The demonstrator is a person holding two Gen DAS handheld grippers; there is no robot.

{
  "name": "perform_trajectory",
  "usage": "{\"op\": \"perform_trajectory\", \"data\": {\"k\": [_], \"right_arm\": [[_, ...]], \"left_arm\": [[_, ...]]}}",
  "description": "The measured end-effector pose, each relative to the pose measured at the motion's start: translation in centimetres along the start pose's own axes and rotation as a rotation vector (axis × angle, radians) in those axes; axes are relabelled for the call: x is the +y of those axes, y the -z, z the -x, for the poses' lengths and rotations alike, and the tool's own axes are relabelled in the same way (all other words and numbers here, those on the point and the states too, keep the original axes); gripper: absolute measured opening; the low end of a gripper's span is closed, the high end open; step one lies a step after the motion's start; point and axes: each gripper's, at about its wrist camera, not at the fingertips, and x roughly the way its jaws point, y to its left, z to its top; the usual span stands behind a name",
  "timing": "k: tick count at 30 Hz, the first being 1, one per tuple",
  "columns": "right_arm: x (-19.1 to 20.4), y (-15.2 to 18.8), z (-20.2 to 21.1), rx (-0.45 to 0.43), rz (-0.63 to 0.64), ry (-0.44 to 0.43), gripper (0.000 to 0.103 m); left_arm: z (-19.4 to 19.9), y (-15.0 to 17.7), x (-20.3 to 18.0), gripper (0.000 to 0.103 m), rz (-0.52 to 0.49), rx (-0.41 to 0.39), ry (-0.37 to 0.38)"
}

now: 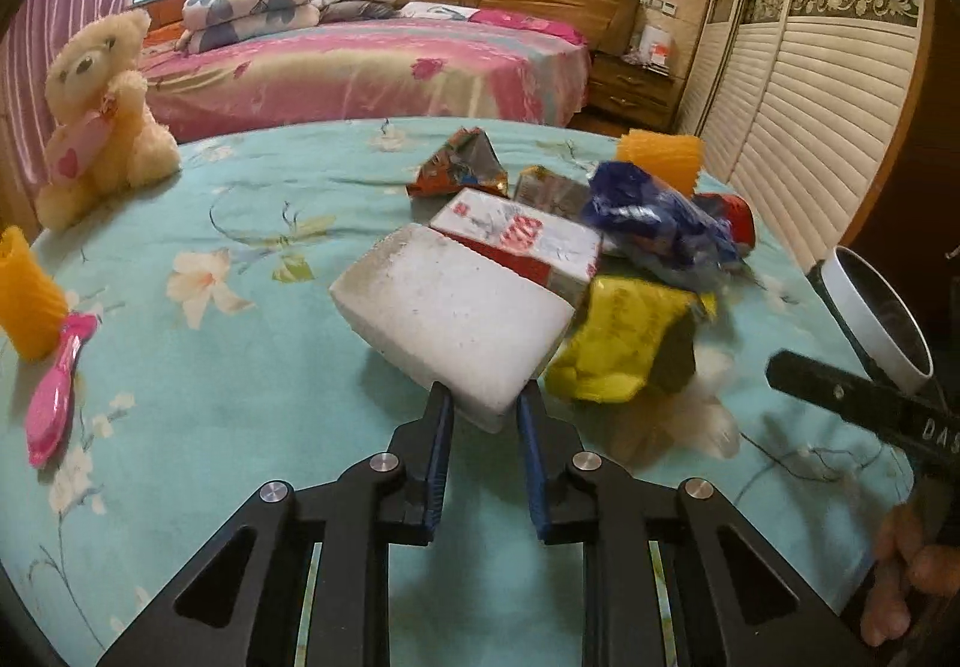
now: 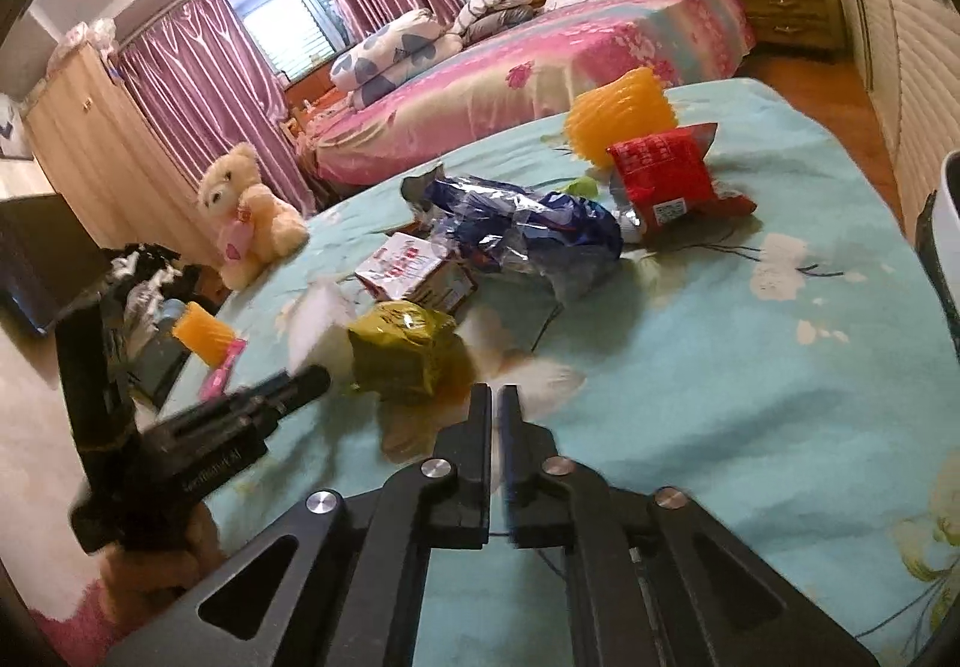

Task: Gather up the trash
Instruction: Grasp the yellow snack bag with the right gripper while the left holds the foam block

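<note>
The left gripper has its fingers clamped on a white foam block, raised at the trash pile's edge on the teal tabletop. The right gripper fingers look closed, seemingly empty, beside a yellow wrapper.

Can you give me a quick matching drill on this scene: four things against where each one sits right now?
Things:
1. white foam block
2. teddy bear
3. pink hairbrush
4. red snack packet

Places:
A. far left corner of the teal cloth
B. leaning against the orange ribbed cup
C. between the left tool's pads
D. lying beside the near-left orange cup

Pairs: 1-C, 2-A, 3-D, 4-B
</note>
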Motion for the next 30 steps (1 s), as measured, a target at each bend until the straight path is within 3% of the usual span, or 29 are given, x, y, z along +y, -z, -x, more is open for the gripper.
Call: {"op": "perform_trajectory", "data": {"k": [1,3,4,9,10,12,14,17,19,20,21,22,30], "right_arm": [[0.0,-0.1,-0.1,0.001,-0.007,-0.004,0.02],[0.4,-0.1,-0.2,-0.011,-0.002,-0.015,0.056],[0.7,-0.2,-0.3,-0.019,0.006,-0.021,0.06],[2.0,-0.7,-2.5,0.015,0.01,-0.045,0.061],[2.1,-0.8,-3.0,0.025,0.001,-0.053,0.063],[2.5,-1.1,-4.3,0.052,-0.016,-0.062,0.082],[3.0,-1.3,-5.3,0.064,-0.015,-0.068,0.087],[3.6,-1.5,-6.5,0.067,-0.008,-0.053,0.087],[3.7,-1.6,-6.7,0.056,-0.001,-0.041,0.08],[3.8,-1.7,-6.9,0.06,0.003,-0.032,0.065],[3.6,-1.6,-7.0,0.07,0.002,-0.032,0.037],[3.5,-1.5,-6.9,0.076,-0.001,-0.04,0.029],[2.4,-0.6,-2.8,0.021,0.008,-0.05,0.022]], "left_arm": [[0.2,0.2,0.0,0.02,0.003,0.001,0.0],[0.8,0.5,0.0,0.02,0.005,-0.006,-0.007],[1.0,0.6,0.2,0.02,0.009,-0.01,-0.008],[1.9,0.9,0.5,0.02,0.016,-0.017,-0.018],[2.0,0.9,0.7,0.02,0.018,-0.017,-0.021],[2.1,1.0,1.0,0.02,0.023,-0.017,-0.022],[2.1,1.0,1.2,0.02,0.025,-0.013,-0.023],[2.0,1.0,1.4,0.019,0.022,-0.009,-0.017],[2.1,1.1,1.2,0.019,0.016,-0.009,-0.015],[2.2,1.1,1.1,0.019,0.014,-0.009,-0.014],[2.3,1.1,1.0,0.02,0.011,-0.009,-0.011],[2.3,1.1,0.9,0.019,0.008,-0.01,-0.007],[3.0,1.3,-1.8,0.019,-0.036,-0.016,0.044]]}}
